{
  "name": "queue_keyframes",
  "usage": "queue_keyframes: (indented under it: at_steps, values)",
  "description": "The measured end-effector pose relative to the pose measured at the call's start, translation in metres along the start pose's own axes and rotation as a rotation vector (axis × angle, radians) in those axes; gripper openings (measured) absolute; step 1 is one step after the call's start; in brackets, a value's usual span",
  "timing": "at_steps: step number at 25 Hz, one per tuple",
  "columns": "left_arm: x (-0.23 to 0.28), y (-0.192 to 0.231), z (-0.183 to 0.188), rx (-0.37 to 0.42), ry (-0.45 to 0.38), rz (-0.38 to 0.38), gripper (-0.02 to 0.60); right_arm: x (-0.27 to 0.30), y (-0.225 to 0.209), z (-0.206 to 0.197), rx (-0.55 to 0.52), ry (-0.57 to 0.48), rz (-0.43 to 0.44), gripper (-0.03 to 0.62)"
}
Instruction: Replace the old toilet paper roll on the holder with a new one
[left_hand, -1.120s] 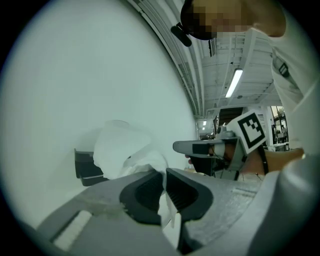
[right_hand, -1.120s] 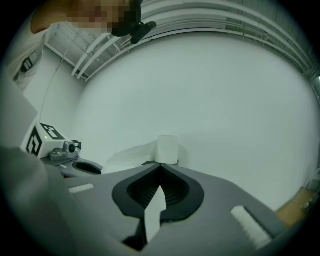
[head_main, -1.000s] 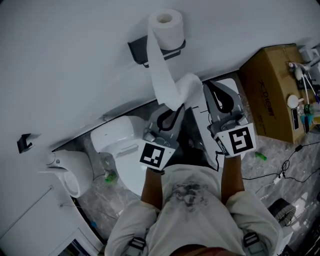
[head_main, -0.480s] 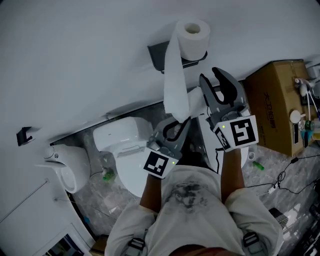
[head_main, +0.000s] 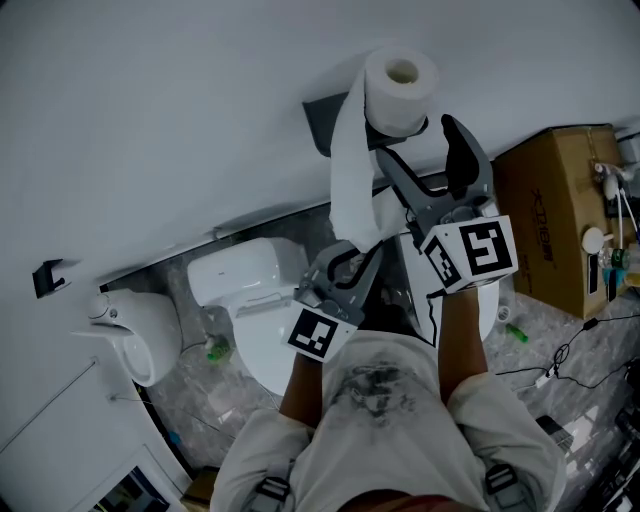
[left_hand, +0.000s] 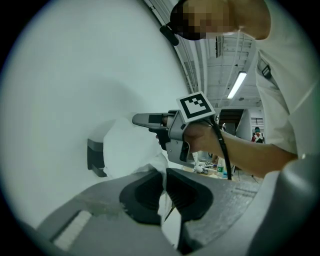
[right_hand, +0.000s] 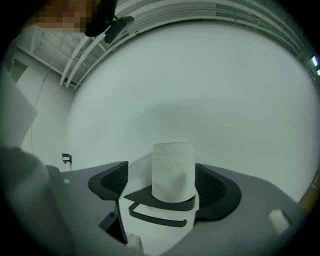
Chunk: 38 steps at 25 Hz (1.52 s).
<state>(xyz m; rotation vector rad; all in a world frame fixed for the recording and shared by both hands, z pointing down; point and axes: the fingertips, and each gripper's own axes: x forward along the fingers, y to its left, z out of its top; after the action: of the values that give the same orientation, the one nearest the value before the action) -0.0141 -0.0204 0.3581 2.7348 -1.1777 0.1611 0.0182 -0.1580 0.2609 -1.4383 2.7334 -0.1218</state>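
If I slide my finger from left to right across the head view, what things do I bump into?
You'd meet the black wall hook → white urinal → toilet → toilet paper roll → cardboard box.

**Toilet corner inside a work hall**

Bathroom side: toilet (head_main: 240, 275) against a plain white wall (head_main: 150, 120), toilet paper roll (head_main: 400, 85) on a dark wall holder (head_main: 322, 118), stone-pattern floor (head_main: 190, 390).

Hall side: cardboard box (head_main: 550, 220), loose cables (head_main: 560, 355) on the floor, strip light (left_hand: 239, 85) under a high open ceiling.
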Motion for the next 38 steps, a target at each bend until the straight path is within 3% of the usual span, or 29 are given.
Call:
queue_keyframes:
  at_steps: [7,12,23,27,28,29,30,38]
  values:
    - [0.006,0.007,-0.001,-0.001,0.01,-0.011,0.018,0.019,-0.003,0.01,0.066,-0.036,0.004,0.517]
    - [0.01,0.01,-0.002,0.002,0.014,-0.013,0.018,0.038,0.003,0.007,0.083,-0.004,0.022,0.583]
    - [0.017,0.025,-0.01,-0.006,0.033,-0.002,0.018,0.064,-0.015,-0.01,0.023,0.056,-0.059,0.584]
    - [0.02,0.027,-0.013,-0.011,0.039,-0.005,0.018,0.068,-0.016,-0.016,-0.011,0.081,-0.054,0.57]
    - [0.021,0.027,-0.013,-0.009,0.041,-0.007,0.018,0.068,-0.018,-0.017,-0.02,0.083,-0.059,0.516]
    - [0.022,0.028,-0.014,-0.008,0.043,-0.008,0.018,0.068,-0.019,-0.017,-0.03,0.084,-0.066,0.423]
    - [0.023,0.028,-0.014,-0.011,0.043,-0.007,0.018,0.067,-0.02,-0.017,-0.039,0.085,-0.068,0.405]
    - [0.024,0.031,-0.011,-0.023,0.033,-0.005,0.018,0.066,-0.02,-0.016,-0.066,0.079,-0.044,0.393]
